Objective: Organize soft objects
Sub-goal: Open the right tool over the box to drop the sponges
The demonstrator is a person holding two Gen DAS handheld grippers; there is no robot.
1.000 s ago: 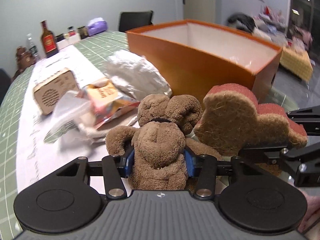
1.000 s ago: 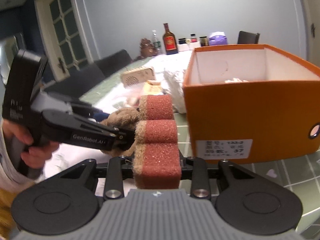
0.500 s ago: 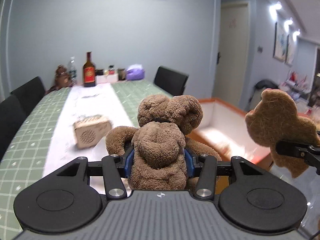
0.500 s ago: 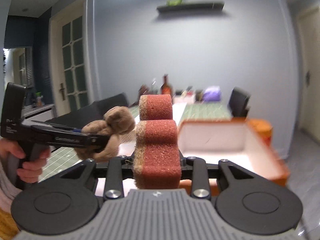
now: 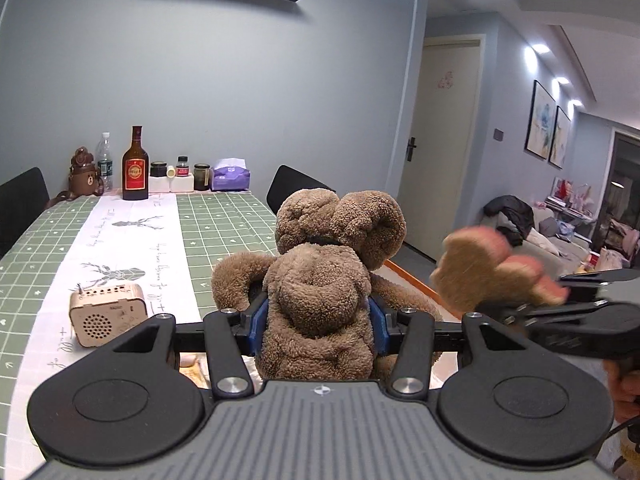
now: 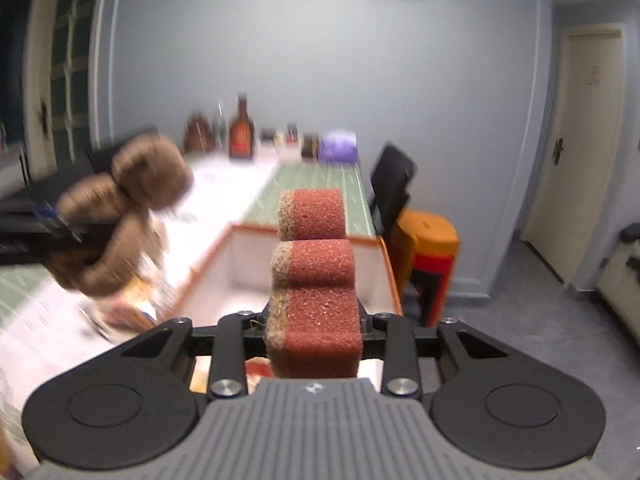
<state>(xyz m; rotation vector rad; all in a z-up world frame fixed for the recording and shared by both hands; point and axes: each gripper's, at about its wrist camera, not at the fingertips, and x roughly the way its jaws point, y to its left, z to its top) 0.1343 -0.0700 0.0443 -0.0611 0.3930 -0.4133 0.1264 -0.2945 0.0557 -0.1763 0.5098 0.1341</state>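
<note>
Both claws have lifted higher above the bench [image 5: 224, 220].
My left claw [image 5: 316, 322] pinches the teddy bear [image 5: 320, 280]; my right claw [image 6: 314, 330] pinches the sponge [image 6: 316, 288].

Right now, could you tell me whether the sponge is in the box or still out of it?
Out: the right gripper holds the sponge above the open box.

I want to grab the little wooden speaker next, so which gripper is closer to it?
Left. The left gripper, shut on the plush bear, hangs just right of the wooden speaker. The right gripper, shut on the red sponge, sits farther right, over the orange box.
</note>
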